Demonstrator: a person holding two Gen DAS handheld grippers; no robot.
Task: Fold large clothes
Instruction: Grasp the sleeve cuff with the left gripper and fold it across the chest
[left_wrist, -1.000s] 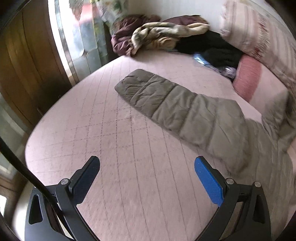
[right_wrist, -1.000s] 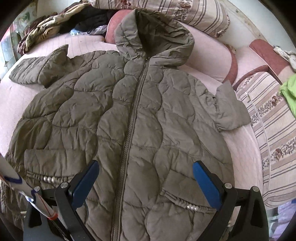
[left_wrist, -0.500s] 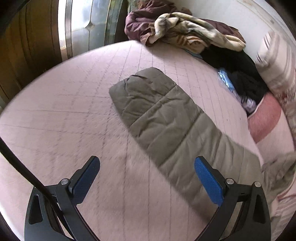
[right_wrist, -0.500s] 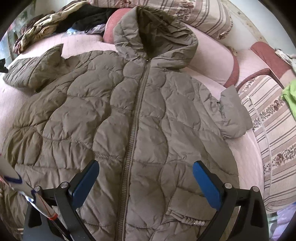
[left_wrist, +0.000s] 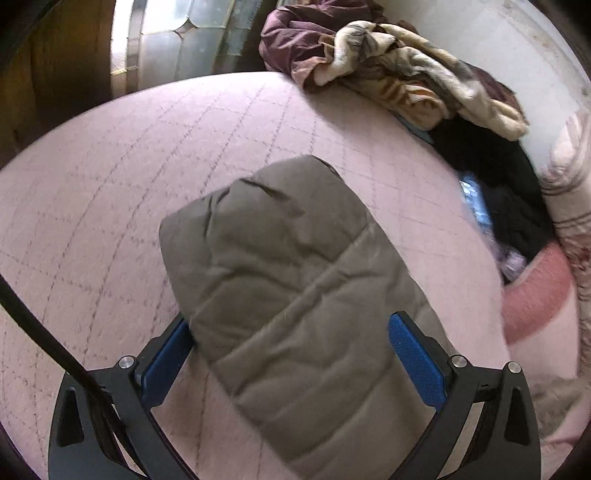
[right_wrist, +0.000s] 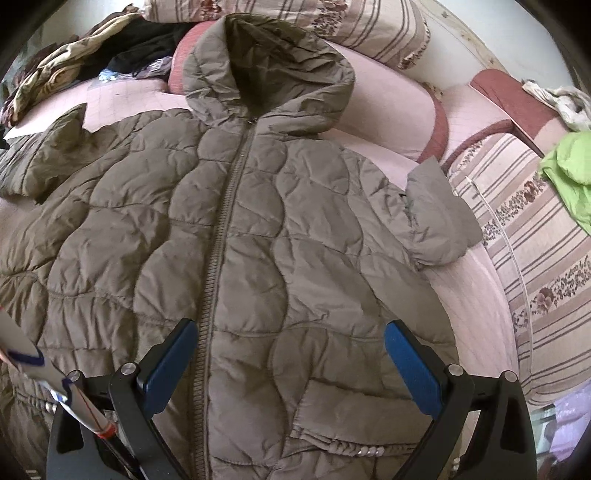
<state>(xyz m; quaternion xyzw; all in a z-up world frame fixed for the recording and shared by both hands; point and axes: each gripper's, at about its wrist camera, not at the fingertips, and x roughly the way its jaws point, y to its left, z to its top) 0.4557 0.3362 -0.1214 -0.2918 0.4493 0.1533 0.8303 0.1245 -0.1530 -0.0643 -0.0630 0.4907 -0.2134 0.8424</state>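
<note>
now sleeve between left gripper fingers

A home bedroom is showing here: a pink quilted bedspread is covering a bed, striped floral pillows are lying at its head, loose clothes are piling at one corner, and a leaded glass panel is standing behind it.
</note>
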